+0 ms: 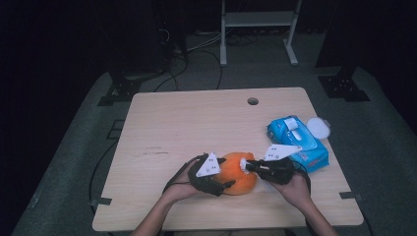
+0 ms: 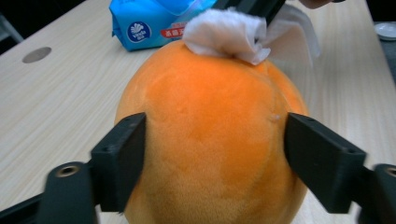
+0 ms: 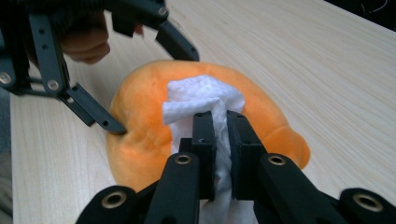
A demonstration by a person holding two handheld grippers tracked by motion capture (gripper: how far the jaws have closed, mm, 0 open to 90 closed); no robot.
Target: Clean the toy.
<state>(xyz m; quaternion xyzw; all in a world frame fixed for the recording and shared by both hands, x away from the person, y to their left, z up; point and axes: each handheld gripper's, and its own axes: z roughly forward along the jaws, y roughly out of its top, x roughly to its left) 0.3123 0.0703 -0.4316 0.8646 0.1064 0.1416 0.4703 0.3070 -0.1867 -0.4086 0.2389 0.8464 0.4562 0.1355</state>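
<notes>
An orange plush toy [image 1: 237, 174] lies on the wooden table [image 1: 196, 123] near its front edge. My left gripper [image 2: 215, 154] grips it from the left, one jaw on each flank, and one fingertip [image 3: 116, 128] dents the plush. My right gripper [image 3: 222, 126] comes in from the right, shut on a crumpled white wipe [image 3: 201, 95]. The wipe [image 2: 224, 35] rests against the top of the toy [image 2: 205, 130]. In the high view the two grippers face each other across the toy, left gripper [image 1: 223, 173] and right gripper [image 1: 247, 166].
A blue pack of wipes [image 1: 297, 142] lies just right of the toy, close behind my right hand, with a round white lid [image 1: 318, 127] beside it. A cable hole [image 1: 253, 101] sits near the far edge. Bare tabletop stretches to the left and back.
</notes>
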